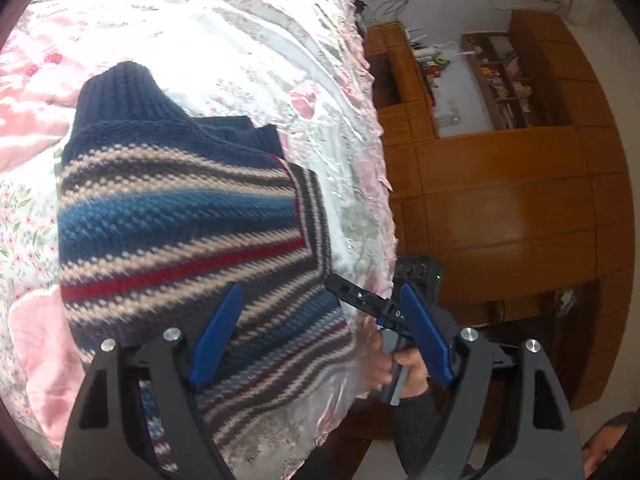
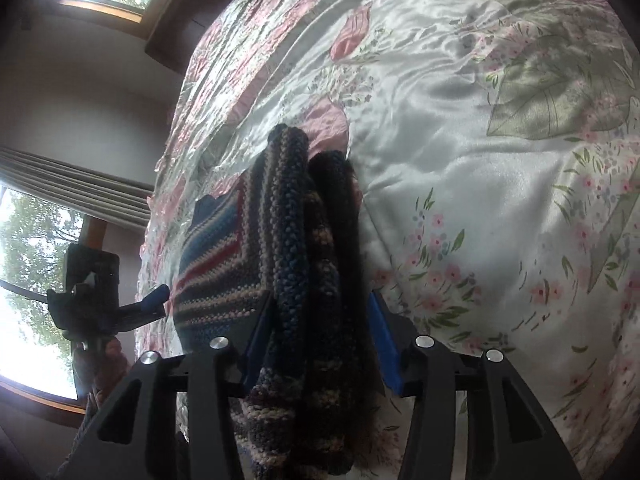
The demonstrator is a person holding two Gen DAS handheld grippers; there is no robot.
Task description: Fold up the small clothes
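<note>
Our right gripper [image 2: 316, 344] clamps bunched folds of the striped blue, beige and red knitted sweater [image 1: 176, 216], hiding its hem. Our left gripper [image 1: 320, 336] hangs spread wide above it, on the pink floral satin bedspread [image 2: 460, 160] beside wooden cabinets [image 1: 500, 200].

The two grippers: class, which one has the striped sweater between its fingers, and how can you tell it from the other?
The right gripper: bunched folds of the striped sweater fill the gap between its blue fingers. The left gripper stands open with nothing between its fingers.
</note>
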